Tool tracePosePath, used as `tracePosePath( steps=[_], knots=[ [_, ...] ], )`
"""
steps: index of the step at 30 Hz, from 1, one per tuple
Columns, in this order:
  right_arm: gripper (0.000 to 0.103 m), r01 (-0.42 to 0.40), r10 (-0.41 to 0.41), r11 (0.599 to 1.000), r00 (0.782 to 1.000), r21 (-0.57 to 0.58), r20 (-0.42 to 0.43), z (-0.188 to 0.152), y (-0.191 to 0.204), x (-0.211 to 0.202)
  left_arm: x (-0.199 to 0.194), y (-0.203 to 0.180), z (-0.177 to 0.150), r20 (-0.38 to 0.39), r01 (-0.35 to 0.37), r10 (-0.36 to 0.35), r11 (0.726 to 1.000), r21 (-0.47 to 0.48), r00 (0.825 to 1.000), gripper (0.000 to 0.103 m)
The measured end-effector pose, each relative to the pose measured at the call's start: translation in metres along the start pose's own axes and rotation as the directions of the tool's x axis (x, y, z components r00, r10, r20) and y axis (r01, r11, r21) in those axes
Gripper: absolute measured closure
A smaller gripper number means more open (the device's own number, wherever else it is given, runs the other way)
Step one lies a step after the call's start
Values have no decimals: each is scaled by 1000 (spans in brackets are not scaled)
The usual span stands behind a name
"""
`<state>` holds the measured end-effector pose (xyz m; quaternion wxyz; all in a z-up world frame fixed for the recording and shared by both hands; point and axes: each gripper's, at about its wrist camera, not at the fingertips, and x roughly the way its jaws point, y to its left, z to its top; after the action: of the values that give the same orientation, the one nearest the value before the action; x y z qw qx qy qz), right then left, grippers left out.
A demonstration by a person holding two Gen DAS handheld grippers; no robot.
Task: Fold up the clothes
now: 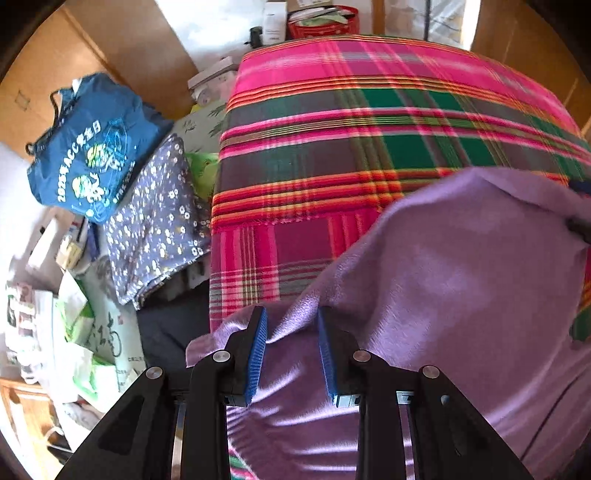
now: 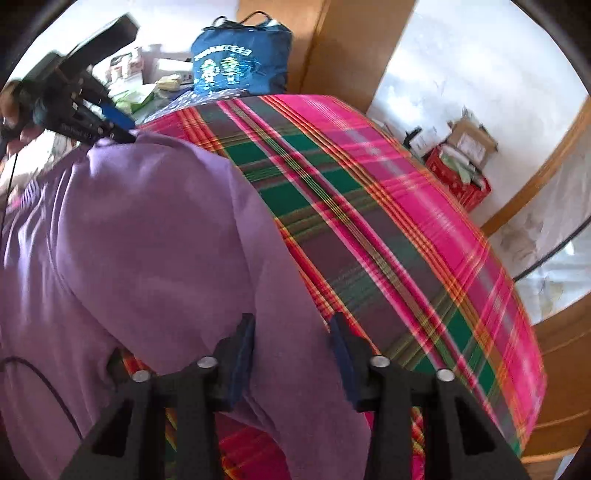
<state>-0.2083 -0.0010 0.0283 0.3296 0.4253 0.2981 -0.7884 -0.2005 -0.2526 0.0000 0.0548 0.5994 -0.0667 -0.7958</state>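
Note:
A purple garment (image 1: 461, 277) (image 2: 147, 240) lies billowed over the near part of a bed with a pink and green plaid cover (image 1: 369, 110) (image 2: 369, 221). My left gripper (image 1: 291, 347) points down at its left edge, blue pads closed on a fold of the purple cloth. The right wrist view shows that gripper (image 2: 118, 129) at the garment's far corner, where the cloth peaks up to its tips. My right gripper (image 2: 291, 350) has purple cloth filling the gap between its pads, at the garment's right edge. In the left wrist view it (image 1: 580, 206) shows only at the far right rim.
A blue printed bag (image 1: 88, 147) (image 2: 240, 62) and a floral cloth (image 1: 159, 229) sit beside the bed's left side, among boxes and plastic bags. A red crate (image 1: 325, 22) (image 2: 458, 177) stands beyond the far end. Wooden panels surround the bed. A hand (image 2: 11, 107) holds the left gripper.

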Motion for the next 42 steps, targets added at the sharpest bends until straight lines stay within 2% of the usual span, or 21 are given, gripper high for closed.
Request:
tracePosePath(
  steps=[2, 4, 11, 15, 18, 21, 24, 26, 30, 32, 35, 39, 42],
  knots=[
    [76, 1, -1, 1000, 1000, 25, -2, 1, -7, 0, 4, 3, 2, 5, -4, 4, 1000, -15, 1000, 74],
    [91, 28, -28, 999, 1000, 42, 1, 2, -14, 0, 6, 5, 4, 12, -5, 5, 1000, -25, 1000, 74],
    [93, 56, -56, 991, 998, 119, -10, 12, -39, 11, 6, 8, 3, 45, -2, 4, 999, -43, 999, 74],
    [83, 71, -68, 985, 997, 159, -21, 18, -53, 25, 7, 10, 3, 53, 9, -6, 998, -59, 999, 75],
    [80, 70, -67, 981, 997, 182, -25, 21, -63, 29, 8, 11, 3, 58, 15, -11, 998, -69, 998, 75],
    [78, 2, 4, 963, 1000, 269, -18, 22, -80, 29, 9, 12, 2, 64, 18, -14, 997, -76, 998, 75],
    [68, -32, 45, 937, 999, 347, -28, 19, -98, 33, 9, 13, 3, 69, 22, -16, 996, -90, 998, 75],
    [67, -42, 60, 931, 998, 362, -36, 19, -101, 37, 10, 14, 3, 74, 19, -12, 995, -97, 997, 75],
    [67, -2, 11, 956, 999, 295, -31, 23, -93, 35, 11, 15, 5, 81, -1, 11, 993, -117, 997, 75],
    [67, 31, -27, 974, 999, 223, -21, 28, -87, 30, 12, 16, 7, 84, -15, 26, 991, -130, 996, 75],
    [67, 72, -66, 991, 996, 110, -53, 33, -75, 29, 13, 18, 8, 91, -20, 34, 988, -151, 995, 76],
    [67, 157, -159, 986, 986, -47, -53, 33, -52, 18, 15, 23, 10, 94, -15, 32, 983, -181, 995, 76],
    [67, 91, -91, 995, 996, -51, 6, 33, -39, 6, 17, 30, 11, 87, 1, 19, 973, -229, 996, 76]
  ],
)
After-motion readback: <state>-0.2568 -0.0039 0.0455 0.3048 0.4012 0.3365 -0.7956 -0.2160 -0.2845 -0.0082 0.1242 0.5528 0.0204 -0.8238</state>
